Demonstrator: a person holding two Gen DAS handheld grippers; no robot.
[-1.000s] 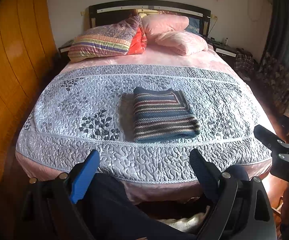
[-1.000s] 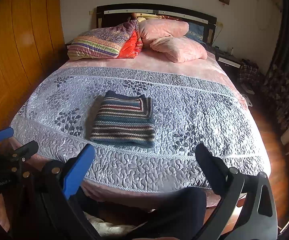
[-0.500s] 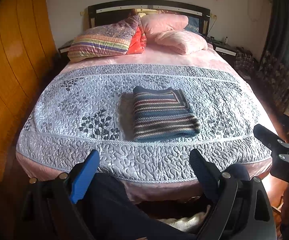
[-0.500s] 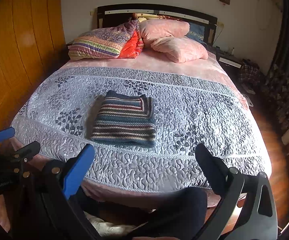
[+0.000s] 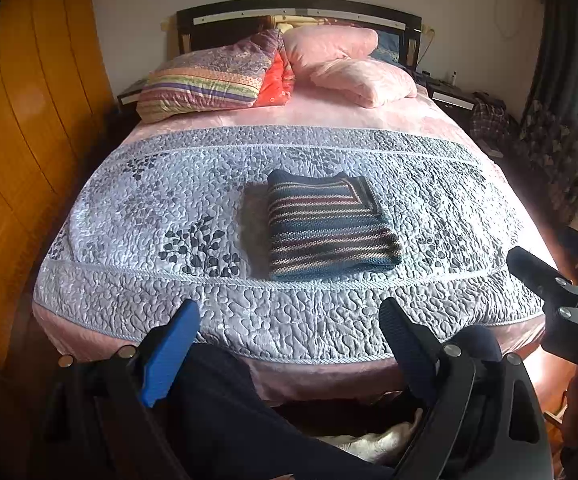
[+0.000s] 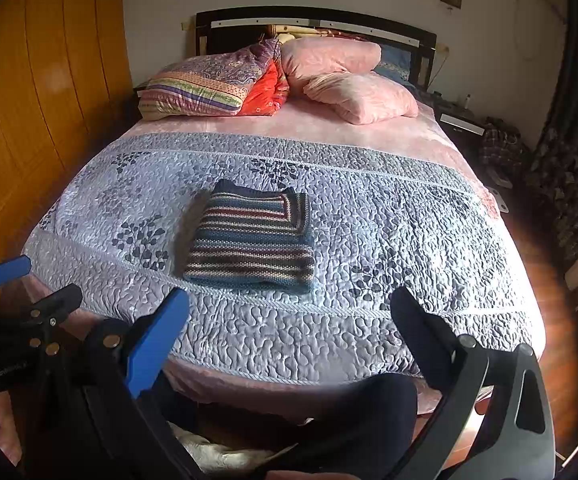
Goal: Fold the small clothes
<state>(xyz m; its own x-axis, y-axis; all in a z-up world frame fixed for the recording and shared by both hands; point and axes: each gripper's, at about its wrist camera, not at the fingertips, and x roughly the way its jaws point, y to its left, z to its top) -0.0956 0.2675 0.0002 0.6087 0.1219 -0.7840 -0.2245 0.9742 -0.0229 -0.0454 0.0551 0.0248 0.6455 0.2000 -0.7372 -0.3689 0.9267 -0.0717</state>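
Faint white lettering on the left gripper (image 6: 25, 276) body is too blurred to read.

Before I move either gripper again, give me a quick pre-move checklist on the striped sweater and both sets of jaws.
1. Striped sweater folded into a compact rectangle: ok.
2. Sweater lying flat on the quilt, clear of the bed's edge: ok.
3. Left gripper jaws open, empty: ok.
4. Right gripper jaws open, empty: ok.
5. Both grippers back from the sweater, not touching: ok.
6. More clothes waiting to be folded: cannot tell.
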